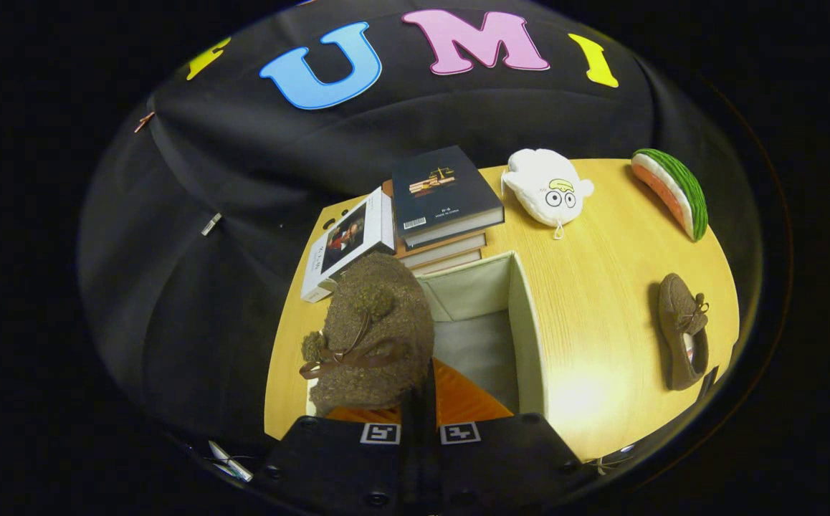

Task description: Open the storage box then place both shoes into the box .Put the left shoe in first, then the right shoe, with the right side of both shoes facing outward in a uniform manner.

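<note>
My gripper (422, 387) is shut on a brown fuzzy shoe (375, 337) with a bow and pom-poms, its edge pinched between my two fingers. The shoe hangs toe away from me over the left side of the open storage box (526, 322), a pale fabric box whose bare inside shows just ahead of my fingers. The shoe hides the box's left wall. The second brown shoe (681, 331) lies on the wooden table (601, 287) to the right of the box, well apart from it.
Beyond the box, a stack of books (444, 197) rests with a white book (347, 244) leaning at its left. A white plush toy (547, 186) and a watermelon-slice toy (673, 190) lie at the far right of the table.
</note>
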`<state>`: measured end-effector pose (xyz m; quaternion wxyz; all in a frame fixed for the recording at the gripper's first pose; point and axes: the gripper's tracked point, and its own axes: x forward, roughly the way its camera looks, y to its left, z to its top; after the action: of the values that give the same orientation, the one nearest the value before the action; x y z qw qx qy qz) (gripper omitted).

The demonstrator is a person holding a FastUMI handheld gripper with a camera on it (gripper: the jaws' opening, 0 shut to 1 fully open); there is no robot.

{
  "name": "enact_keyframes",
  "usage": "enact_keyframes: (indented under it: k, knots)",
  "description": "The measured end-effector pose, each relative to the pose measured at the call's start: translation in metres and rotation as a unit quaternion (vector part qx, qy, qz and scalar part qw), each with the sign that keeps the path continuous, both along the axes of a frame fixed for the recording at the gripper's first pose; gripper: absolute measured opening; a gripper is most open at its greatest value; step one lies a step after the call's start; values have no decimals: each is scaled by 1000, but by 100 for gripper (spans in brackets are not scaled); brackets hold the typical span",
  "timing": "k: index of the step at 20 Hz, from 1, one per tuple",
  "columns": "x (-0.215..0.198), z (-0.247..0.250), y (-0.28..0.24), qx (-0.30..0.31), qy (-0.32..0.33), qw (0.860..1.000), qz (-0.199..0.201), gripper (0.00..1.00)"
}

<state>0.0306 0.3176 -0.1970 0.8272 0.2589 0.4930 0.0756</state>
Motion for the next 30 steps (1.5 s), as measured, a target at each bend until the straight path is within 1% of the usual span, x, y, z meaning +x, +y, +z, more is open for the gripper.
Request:
enact_keyframes:
  k: [3, 7, 10, 14, 17, 18, 20, 23, 25, 27, 30]
  knots:
    - [6, -13, 3, -9, 4, 1000, -14, 5]
    - [6, -25, 12, -22, 8, 1000, -3, 5]
    - [-6, -33, 23, -22, 28, 999, 9, 5]
    - [-8, -43, 25, -30, 32, 999, 8, 6]
    - [-8, -45, 29, -24, 39, 999, 6, 7]
    - [-8, -42, 35, -10, 37, 999, 10, 8]
    - [-11, -36, 45, 19, 36, 999, 20, 17]
    - [-12, -26, 55, 48, 24, 998, 26, 71]
    - [-10, -16, 55, 62, 12, 998, 31, 96]
    - [-11, -7, 49, 67, 1, 997, 32, 99]
    - [-13, 7, 36, 70, -23, 997, 38, 98]
